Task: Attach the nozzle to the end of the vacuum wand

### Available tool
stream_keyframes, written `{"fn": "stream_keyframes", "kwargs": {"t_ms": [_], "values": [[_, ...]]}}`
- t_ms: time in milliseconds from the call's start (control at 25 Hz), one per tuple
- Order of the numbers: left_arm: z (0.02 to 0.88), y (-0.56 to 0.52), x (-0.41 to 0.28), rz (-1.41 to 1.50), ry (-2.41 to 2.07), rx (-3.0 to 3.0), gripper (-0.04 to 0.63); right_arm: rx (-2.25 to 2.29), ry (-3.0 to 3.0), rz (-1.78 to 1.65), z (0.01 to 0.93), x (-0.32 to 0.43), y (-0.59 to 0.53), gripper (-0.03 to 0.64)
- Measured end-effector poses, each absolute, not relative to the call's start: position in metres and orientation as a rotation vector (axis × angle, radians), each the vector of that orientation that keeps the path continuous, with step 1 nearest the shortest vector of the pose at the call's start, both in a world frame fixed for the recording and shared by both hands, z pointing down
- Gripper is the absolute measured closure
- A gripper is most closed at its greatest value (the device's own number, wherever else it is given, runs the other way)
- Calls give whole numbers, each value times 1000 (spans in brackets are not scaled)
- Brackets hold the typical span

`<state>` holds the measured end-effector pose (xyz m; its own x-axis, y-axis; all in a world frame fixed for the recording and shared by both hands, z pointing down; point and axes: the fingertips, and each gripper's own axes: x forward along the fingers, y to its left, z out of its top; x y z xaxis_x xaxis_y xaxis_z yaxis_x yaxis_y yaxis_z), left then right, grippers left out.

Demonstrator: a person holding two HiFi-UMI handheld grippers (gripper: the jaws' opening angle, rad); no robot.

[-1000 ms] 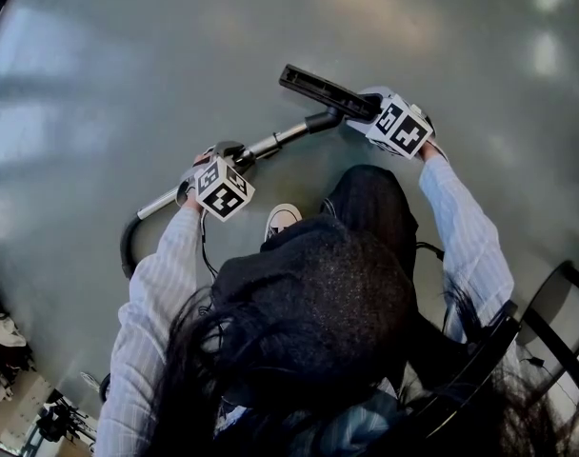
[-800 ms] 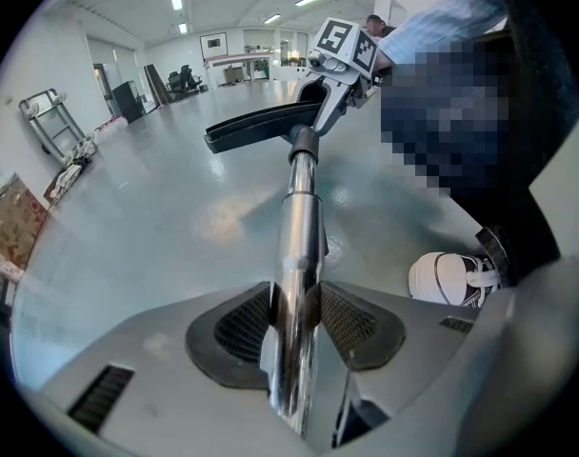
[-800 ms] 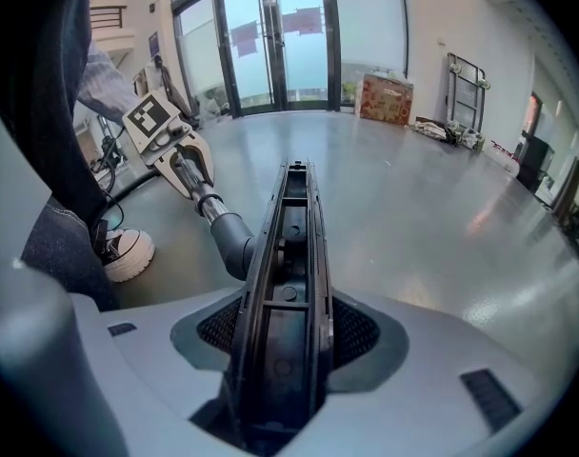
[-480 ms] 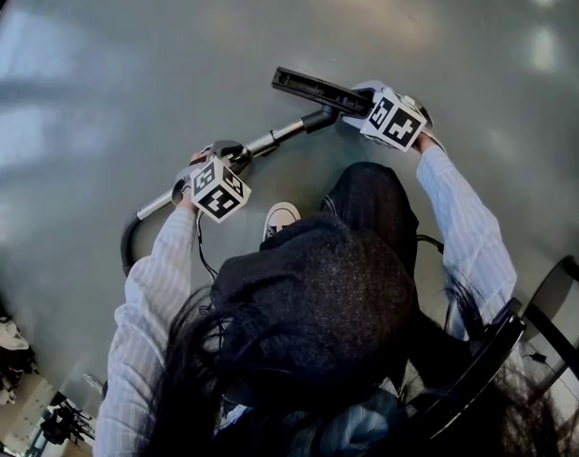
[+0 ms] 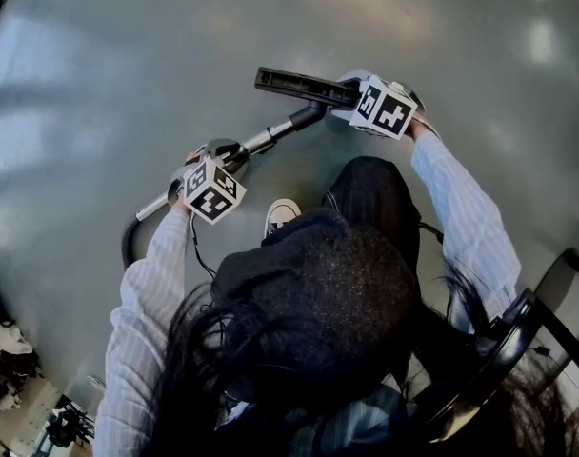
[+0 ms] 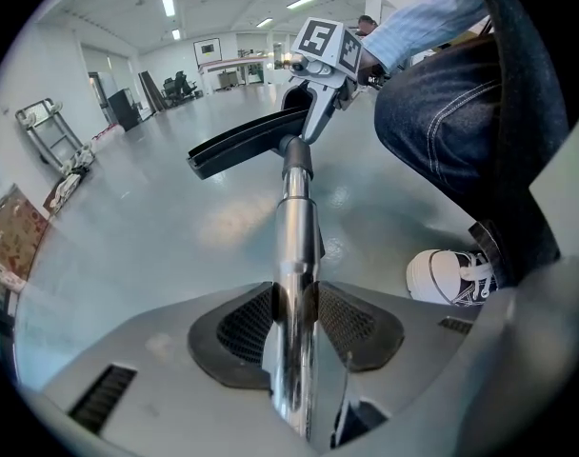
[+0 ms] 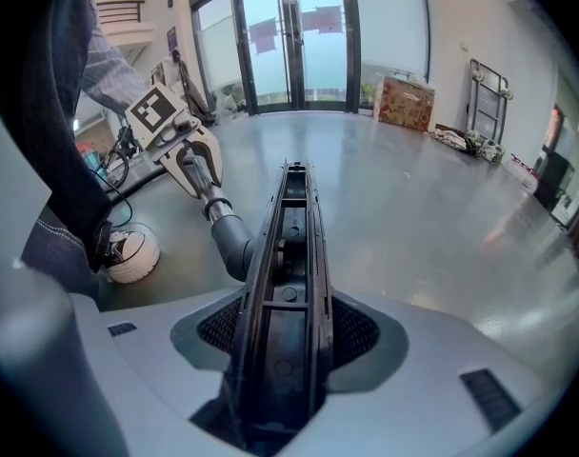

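The chrome vacuum wand (image 5: 270, 141) slants up to the right over the grey floor. Its far end meets the black neck (image 5: 309, 114) of the long black nozzle (image 5: 294, 82). My left gripper (image 5: 220, 155) is shut on the wand partway along; the tube (image 6: 291, 255) runs between both pads in the left gripper view. My right gripper (image 5: 351, 93) is shut on the nozzle's right end. In the right gripper view the nozzle's open underside (image 7: 288, 255) lies lengthwise between the jaws, its neck (image 7: 234, 244) joined to the wand (image 7: 206, 190) by my left gripper (image 7: 180, 150).
A black hose (image 5: 128, 244) curls from the wand's lower end. The person's white sneaker (image 5: 282, 215) stands just below the wand. A black chair (image 5: 518, 350) is at lower right. A cardboard box (image 7: 404, 103) and trolley (image 7: 487, 93) stand far off near glass doors.
Both grippers, with wand and nozzle, have shifted up and slightly left in the head view. The nozzle has turned a little flatter across the picture.
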<state>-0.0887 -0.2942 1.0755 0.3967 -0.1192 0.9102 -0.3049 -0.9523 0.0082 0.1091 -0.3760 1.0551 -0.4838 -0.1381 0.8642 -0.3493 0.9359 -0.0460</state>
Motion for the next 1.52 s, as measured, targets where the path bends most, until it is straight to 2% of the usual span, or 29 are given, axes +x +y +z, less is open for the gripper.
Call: {"fn": "stream_keyframes", "kwargs": {"t_ms": [480,920,1160,1440,1520], "values": [[1087,-297,-86,1640,-394,2325,443,397,-1908,276,1074,109,-376,387],[1079,-297,-90,1463,-612,2309,430,468,-1859,281,1070,115,-377,373],[1036,-311,-105,1198,-845,2268,430,604,-1995,429,1029,141,-372,373],[994,-318,-89,896,-948,2175,433,999,-2262,761,956,168,-381,374],[990,-317,-81,767,-993,2111,458,1069,-2314,829,948,168,-374,375]]}}
